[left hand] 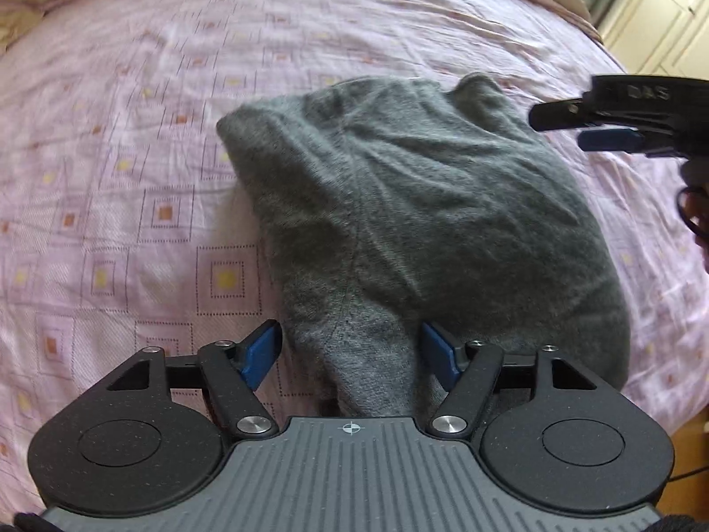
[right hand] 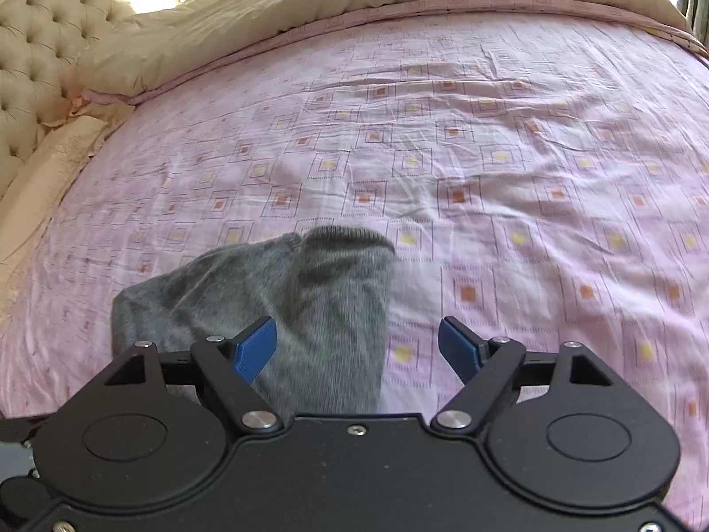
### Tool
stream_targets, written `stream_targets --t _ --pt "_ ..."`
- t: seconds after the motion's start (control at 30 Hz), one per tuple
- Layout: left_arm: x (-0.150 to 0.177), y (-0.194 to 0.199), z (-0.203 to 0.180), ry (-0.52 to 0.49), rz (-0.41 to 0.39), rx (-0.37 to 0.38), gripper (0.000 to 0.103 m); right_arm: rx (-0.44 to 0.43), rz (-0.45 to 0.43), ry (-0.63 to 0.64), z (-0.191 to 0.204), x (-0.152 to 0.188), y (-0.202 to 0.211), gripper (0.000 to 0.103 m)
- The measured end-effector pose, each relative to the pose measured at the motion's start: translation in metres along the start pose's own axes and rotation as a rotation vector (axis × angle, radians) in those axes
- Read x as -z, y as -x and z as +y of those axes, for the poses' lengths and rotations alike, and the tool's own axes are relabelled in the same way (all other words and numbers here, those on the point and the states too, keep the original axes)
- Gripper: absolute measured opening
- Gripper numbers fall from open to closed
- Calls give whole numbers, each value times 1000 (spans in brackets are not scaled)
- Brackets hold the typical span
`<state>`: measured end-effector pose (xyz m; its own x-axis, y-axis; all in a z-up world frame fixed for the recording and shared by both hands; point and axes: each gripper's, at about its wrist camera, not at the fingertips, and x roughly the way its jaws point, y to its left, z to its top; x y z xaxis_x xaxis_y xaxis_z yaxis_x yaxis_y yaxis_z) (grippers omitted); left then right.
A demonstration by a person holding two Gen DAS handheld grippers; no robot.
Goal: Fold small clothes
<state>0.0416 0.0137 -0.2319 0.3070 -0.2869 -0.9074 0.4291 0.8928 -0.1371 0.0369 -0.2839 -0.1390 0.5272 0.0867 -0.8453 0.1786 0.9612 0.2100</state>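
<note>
Lying on the pink patterned bedspread (left hand: 133, 155) is a grey sock (left hand: 421, 204), crumpled, its fuzzy knit folded over itself. Only the right wrist view catches the tufted headboard (right hand: 31, 66) at ten o'clock and the beige duvet (right hand: 310, 4) bunched along twelve; only the left wrist view shows the other tool, the right gripper (left hand: 558, 126), coming in from three o'clock beside the sock's far end. Left gripper (left hand: 350, 354): jaws spread wide, a narrow part of the sock running between the blue pads, nothing pinched. Right gripper (right hand: 359, 348): jaws just as wide, the left pad (right hand: 255, 348) over the sock's ribbed cuff, the right pad over bare bedspread. Sock sits centre in the left view, at seven o'clock in the right.
</note>
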Motion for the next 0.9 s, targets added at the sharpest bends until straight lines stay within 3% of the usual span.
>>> stream_targets --t 0.17,0.4,0.67,0.73,0.8,0.9 --pt "-3 -1 2 8 18 11 71 65 57 48 3 -21 -38 82" --pt "-8 -4 9 34 39 30 75 226 119 -17 -22 -39 -69 88" --pt "-19 6 15 53 20 -25 77 231 25 -104 -35 -47 -37 89" --pt "-23 11 20 76 12 -53 80 222 -11 -103 -33 -43 -22 94" --pt "-28 16 23 98 13 -87 90 207 -40 -90 -30 -38 -10 101" --pt "-33 26 27 121 1 -128 98 175 -68 -72 -24 -25 9 102"
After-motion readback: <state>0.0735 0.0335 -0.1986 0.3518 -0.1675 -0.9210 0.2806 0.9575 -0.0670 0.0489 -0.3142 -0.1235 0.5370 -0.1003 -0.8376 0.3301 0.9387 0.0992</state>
